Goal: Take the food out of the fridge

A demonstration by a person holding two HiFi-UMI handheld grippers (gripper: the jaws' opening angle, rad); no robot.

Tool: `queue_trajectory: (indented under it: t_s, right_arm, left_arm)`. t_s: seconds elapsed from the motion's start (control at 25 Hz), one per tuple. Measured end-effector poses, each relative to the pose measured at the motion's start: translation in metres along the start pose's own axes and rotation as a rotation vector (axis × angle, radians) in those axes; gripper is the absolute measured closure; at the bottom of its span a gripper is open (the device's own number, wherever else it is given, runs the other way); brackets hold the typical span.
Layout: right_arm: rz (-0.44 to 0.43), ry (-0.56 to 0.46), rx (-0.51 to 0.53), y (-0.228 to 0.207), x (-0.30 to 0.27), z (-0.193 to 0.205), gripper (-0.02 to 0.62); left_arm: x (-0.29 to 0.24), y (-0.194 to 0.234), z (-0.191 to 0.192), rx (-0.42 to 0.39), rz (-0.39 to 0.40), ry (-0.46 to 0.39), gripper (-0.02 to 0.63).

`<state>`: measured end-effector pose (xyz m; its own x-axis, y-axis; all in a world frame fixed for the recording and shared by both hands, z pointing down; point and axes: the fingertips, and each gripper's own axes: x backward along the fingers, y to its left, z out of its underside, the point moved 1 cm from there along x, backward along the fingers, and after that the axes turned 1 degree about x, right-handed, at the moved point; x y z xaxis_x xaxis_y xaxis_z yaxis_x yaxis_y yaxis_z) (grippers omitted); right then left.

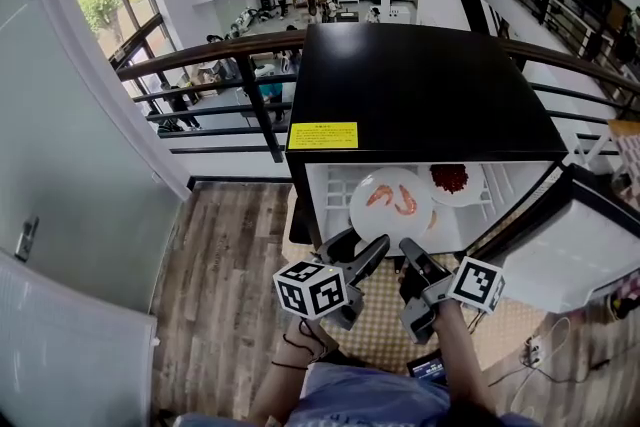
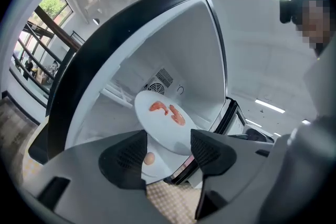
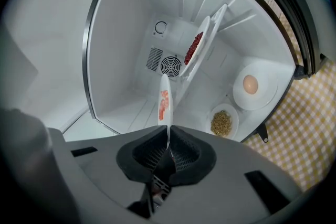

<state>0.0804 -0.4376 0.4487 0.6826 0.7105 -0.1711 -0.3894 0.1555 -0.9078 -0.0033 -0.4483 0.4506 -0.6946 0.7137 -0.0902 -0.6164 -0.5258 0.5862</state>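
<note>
The small black fridge [image 1: 420, 85] stands with its door open. On its upper shelf lies a white plate with shrimp [image 1: 392, 205] and, to its right, a plate of red food [image 1: 452, 180]. My right gripper [image 1: 410, 248] is shut on the shrimp plate's near rim, and in the right gripper view that plate [image 3: 165, 102] runs edge-on into the jaws [image 3: 168, 152]. My left gripper [image 1: 362, 247] is open at the plate's near left edge. In the left gripper view the plate [image 2: 165, 123] sits beyond the wide-apart jaws [image 2: 168, 152], untouched by the pads.
Lower in the fridge sit a plate with an egg [image 3: 252, 86] and a small dish of grains [image 3: 222, 122]. The fridge door [image 1: 580, 245] hangs open at the right. A checkered mat [image 1: 385, 320] lies under the fridge front, and a railing [image 1: 230, 65] runs behind.
</note>
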Motion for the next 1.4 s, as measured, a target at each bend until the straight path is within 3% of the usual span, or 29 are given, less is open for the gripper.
queue_trajectory:
  t_s: [0.24, 0.6, 1.12, 1.4]
  right_arm:
    - [-0.023, 0.001, -0.016, 0.001, 0.008, 0.001, 0.568]
    - [-0.047, 0.012, -0.026, 0.0, 0.028, 0.01, 0.566]
    - [-0.093, 0.035, 0.0, 0.006, 0.064, 0.032, 0.561]
    - [-0.063, 0.058, 0.009, 0.011, 0.089, 0.059, 0.561]
  left_arm:
    - [-0.004, -0.003, 0.002, -0.09, -0.04, 0.017, 0.354]
    - [0.007, -0.023, 0.011, -0.152, -0.047, 0.024, 0.354]
    - [0.031, -0.052, 0.039, -0.137, -0.06, 0.006, 0.354]
    - [0.06, -0.069, 0.055, -0.111, -0.08, -0.002, 0.354]
